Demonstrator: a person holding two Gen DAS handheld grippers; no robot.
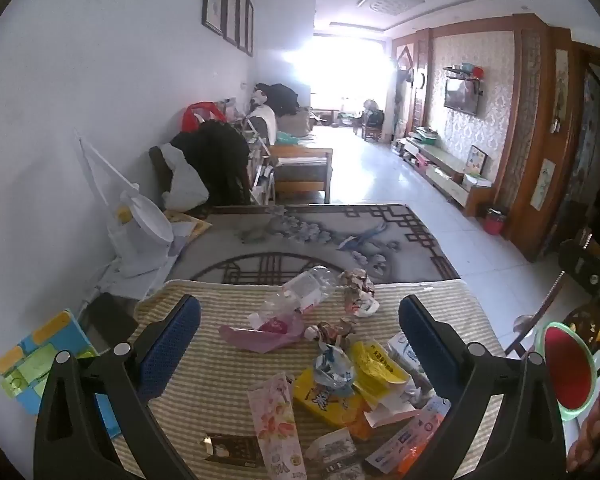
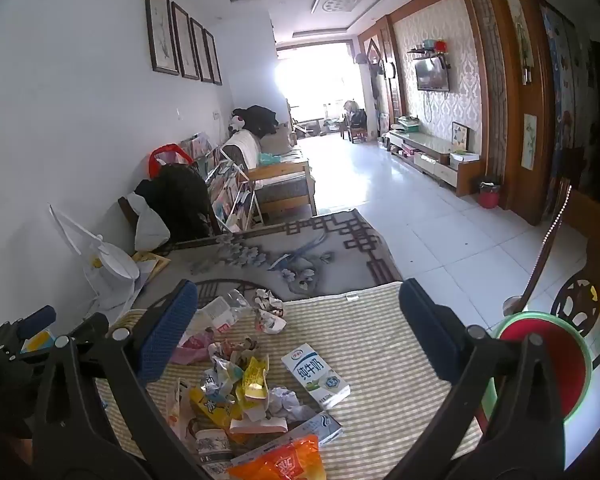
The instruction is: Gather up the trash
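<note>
A heap of trash lies on the striped mat point(image 1: 204, 376): a clear plastic bottle point(image 1: 300, 292), crumpled paper point(image 1: 356, 280), a pink wrapper point(image 1: 260, 332), yellow wrappers point(image 1: 364, 364) and a pink floral packet point(image 1: 276, 420). My left gripper point(image 1: 298, 300) hovers open above the heap, holding nothing. The right wrist view shows the same heap at lower left, with a white milk carton point(image 2: 316, 374), yellow wrappers point(image 2: 252, 380) and an orange wrapper point(image 2: 280, 464). My right gripper point(image 2: 298, 286) is open over bare mat, the carton below it. A red bin with a green rim point(image 2: 540, 364) stands at the right.
The red bin point(image 1: 568, 372) is also at the right edge of the left wrist view, with a hand point(image 1: 592, 436) below it. A white fan point(image 1: 144, 224) and a colourful box point(image 1: 40, 364) sit left of the mat. A patterned rug point(image 1: 308, 236) and tiled floor lie beyond; a wooden chair point(image 2: 552, 248) stands right.
</note>
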